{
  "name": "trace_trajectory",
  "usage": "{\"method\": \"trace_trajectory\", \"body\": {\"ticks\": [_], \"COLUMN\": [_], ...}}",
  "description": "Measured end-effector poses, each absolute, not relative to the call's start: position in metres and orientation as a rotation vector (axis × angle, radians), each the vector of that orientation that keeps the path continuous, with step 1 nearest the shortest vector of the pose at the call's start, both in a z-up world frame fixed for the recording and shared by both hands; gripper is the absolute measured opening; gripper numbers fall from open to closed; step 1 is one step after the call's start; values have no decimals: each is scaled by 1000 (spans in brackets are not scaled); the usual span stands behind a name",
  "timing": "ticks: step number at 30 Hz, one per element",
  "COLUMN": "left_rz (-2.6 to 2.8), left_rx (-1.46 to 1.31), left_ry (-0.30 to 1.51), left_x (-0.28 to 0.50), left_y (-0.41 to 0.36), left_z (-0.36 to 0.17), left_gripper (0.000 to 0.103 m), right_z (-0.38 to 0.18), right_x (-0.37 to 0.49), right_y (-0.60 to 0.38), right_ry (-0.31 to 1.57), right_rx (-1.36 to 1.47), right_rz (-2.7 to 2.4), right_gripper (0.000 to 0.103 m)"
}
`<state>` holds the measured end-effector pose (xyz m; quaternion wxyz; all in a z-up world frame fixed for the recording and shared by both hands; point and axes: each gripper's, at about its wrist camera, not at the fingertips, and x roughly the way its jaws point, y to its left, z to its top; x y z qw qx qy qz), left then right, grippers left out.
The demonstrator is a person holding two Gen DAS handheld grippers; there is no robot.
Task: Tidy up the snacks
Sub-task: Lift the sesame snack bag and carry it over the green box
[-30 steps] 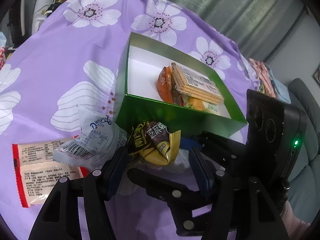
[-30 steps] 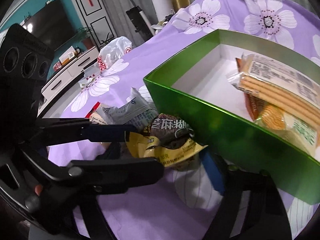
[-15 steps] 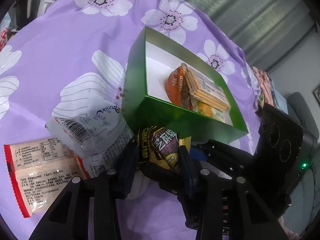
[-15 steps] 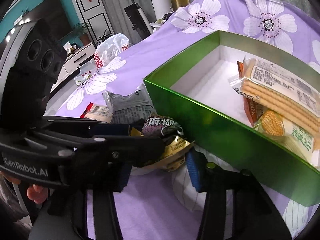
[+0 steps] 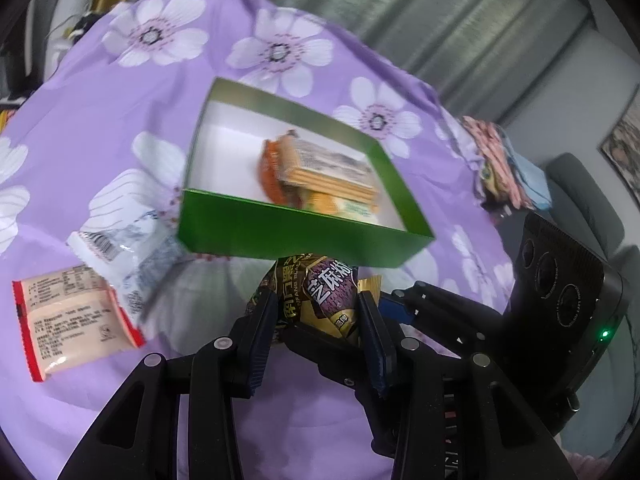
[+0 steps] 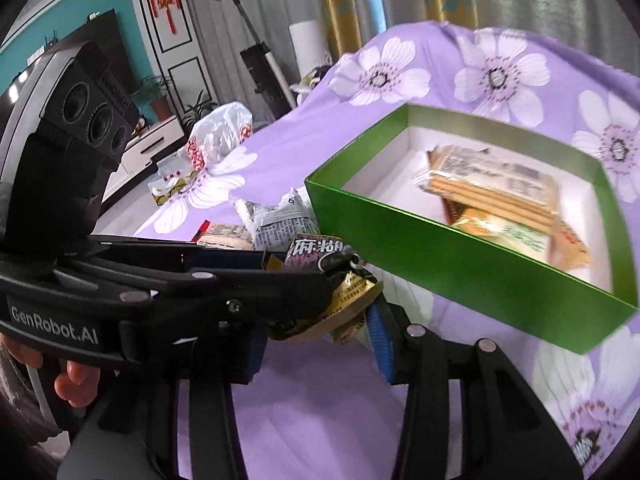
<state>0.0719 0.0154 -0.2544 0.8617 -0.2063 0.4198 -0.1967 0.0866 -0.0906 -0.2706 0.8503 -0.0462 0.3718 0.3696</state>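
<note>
The cloth (image 5: 100, 120) is light purple with big white flowers that have dark dotted centres. The box (image 5: 280, 236) is bright green outside and white inside. In it lie a pale yellow striped biscuit pack (image 5: 332, 172) and an orange packet (image 5: 270, 176). The held snack bag (image 5: 320, 292) is brown and gold with a purple patch and white letters. Beside the box, one packet (image 5: 68, 320) is beige with a red edge, another packet (image 5: 120, 248) is white and grey. Both grippers are black with blue pads (image 6: 378, 344)
</note>
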Motion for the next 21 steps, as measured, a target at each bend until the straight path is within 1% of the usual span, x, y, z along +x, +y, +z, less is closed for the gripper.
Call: {"method": "trace_trajectory", "body": {"ticks": [12,21], "left_rz": [-493,-525], "left_rx": [-396,-389], "left_ry": [788,763], "left_x": [79,107], "left_y": [-3,-13], "left_z": [-204,-186], "left_gripper": [41,41], "right_z": [-222,-196], "right_x": [77,96], "right_y": [-114,-128], "right_ry": [675,627], "right_rx": [-110,-113], "right_rz": [703,643], "right_gripper": [45,45]}}
